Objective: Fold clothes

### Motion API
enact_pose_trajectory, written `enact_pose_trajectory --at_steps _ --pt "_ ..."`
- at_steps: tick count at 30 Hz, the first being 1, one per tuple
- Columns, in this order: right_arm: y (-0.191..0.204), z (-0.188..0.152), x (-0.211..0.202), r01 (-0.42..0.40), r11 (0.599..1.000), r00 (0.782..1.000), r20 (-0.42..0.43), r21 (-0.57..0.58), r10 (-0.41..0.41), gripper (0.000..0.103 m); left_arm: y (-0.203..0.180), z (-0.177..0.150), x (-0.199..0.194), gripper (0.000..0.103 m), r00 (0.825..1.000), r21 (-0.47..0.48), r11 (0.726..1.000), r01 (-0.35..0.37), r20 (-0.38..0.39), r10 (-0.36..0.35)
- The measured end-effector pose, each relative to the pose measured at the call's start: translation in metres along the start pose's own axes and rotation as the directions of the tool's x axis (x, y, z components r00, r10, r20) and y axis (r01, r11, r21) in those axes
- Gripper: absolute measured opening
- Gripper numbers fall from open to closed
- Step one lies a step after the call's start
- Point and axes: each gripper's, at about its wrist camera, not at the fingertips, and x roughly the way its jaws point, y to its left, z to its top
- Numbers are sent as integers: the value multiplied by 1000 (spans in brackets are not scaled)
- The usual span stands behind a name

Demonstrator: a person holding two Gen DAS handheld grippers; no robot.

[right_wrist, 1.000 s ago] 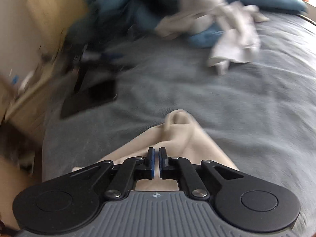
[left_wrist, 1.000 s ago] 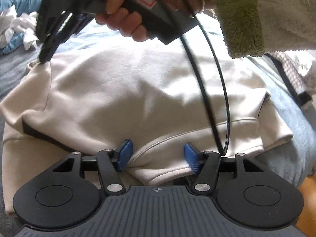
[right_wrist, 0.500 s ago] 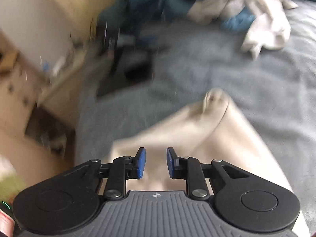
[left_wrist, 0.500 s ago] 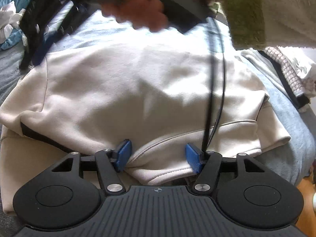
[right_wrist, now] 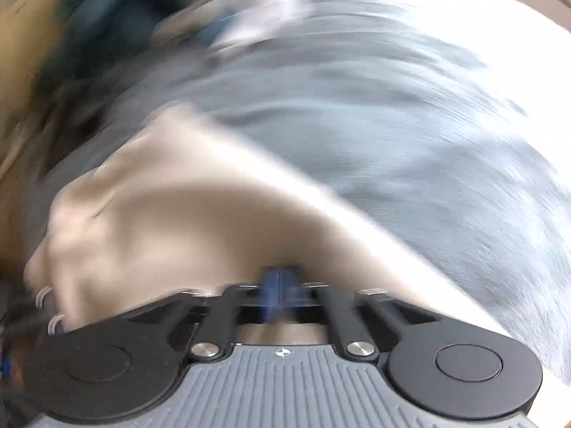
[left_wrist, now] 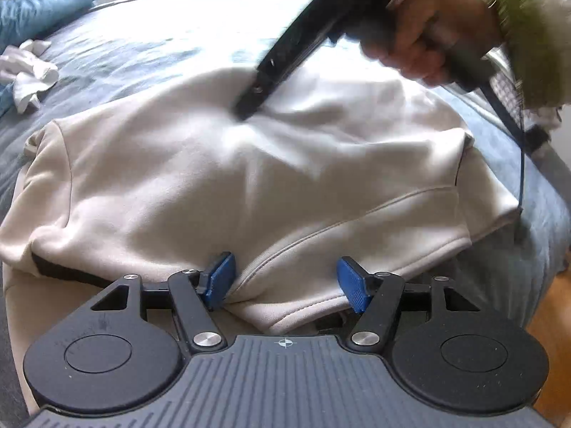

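Near the left gripper [left_wrist: 285,281], spread wide around cream fleece sweatshirt [left_wrist: 249,164] hem, pads apart; right gripper [right_wrist: 280,281] pressed shut, blurred.

The right wrist picture is all smeared. The cream hoodie [right_wrist: 171,221] is a soft blur there, and its edges run into the grey-blue blanket [right_wrist: 410,135]. The dark and brown shapes along the top left are too fuzzy to name. The blue pads of the right gripper [right_wrist: 281,290] look pressed together, but you cannot tell if cloth is caught between them.

In the left wrist picture, the hand [left_wrist: 421,39] up top is blurry, and the picture's edge cuts its sleeve [left_wrist: 528,32]. The left gripper [left_wrist: 287,285] covers the hoodie's near hem. The white cloth [left_wrist: 28,78] at the left edge is cut off.
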Motion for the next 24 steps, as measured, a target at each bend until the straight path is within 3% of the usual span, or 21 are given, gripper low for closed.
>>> enact_pose_trajectory --at_steps 1,2,3,6,7,9,10,12,14,16,17,18,20,22,23,24 --pt "-7 2 -13 -5 998 999 52 62 2 0 -3 0 1 64 1000 14 1000 -2 -8 2" --pt "-6 -2 -32 7 999 995 100 44 -11 10 -3 -1 0 64 1000 20 1000 -2 -16 3" --pt "-3 -9 -49 25 1000 993 115 -9 -24 13 0 -1 -2 64 1000 16 1000 0 -24 1" --pt "-14 -45 -74 99 990 995 13 -101 -98 14 2 1 -4 64 999 18 1000 1 -44 -1" --pt "-26 -56 -72 185 976 982 -22 -112 -189 13 1 3 -4 64 999 20 1000 2 -50 -1" --pt "-63 -71 -72 372 925 926 -43 -74 -376 11 0 7 3 64 998 26 1000 0 -64 1" --pt "-82 -75 -81 407 913 913 -24 15 -407 9 -1 9 6 65 997 31 1000 -1 -71 3" --pt "-95 -77 -109 364 922 928 28 131 -371 11 -2 10 6 65 996 41 999 -5 -87 9" --pt "-77 -89 -134 296 955 952 75 33 -298 14 -1 13 7 65 995 37 999 -6 -104 10" --pt "-56 -104 -143 175 978 985 21 -112 -174 13 -2 14 9 65 993 42 999 -7 -116 12" --pt "-47 -115 -135 154 969 986 -37 -192 -164 13 -2 14 8 65 992 45 999 -7 -122 12" --pt "-40 -126 -118 184 945 970 -106 -271 -220 13 -3 14 8 65 992 48 999 -6 -129 12" --pt "-52 -148 -103 298 887 915 -158 -353 -371 10 -4 16 9 65 990 52 999 -5 -142 12" --pt "-57 -145 -121 333 917 924 -116 -220 -364 10 -5 18 9 65 988 59 998 -4 -157 14" --pt "-56 -143 -131 343 924 928 -89 -171 -361 15 -5 20 10 66 986 63 998 -4 -164 15" --pt "-44 -140 -143 338 923 935 -47 -185 -351 16 -6 21 10 66 985 64 998 -3 -172 14"
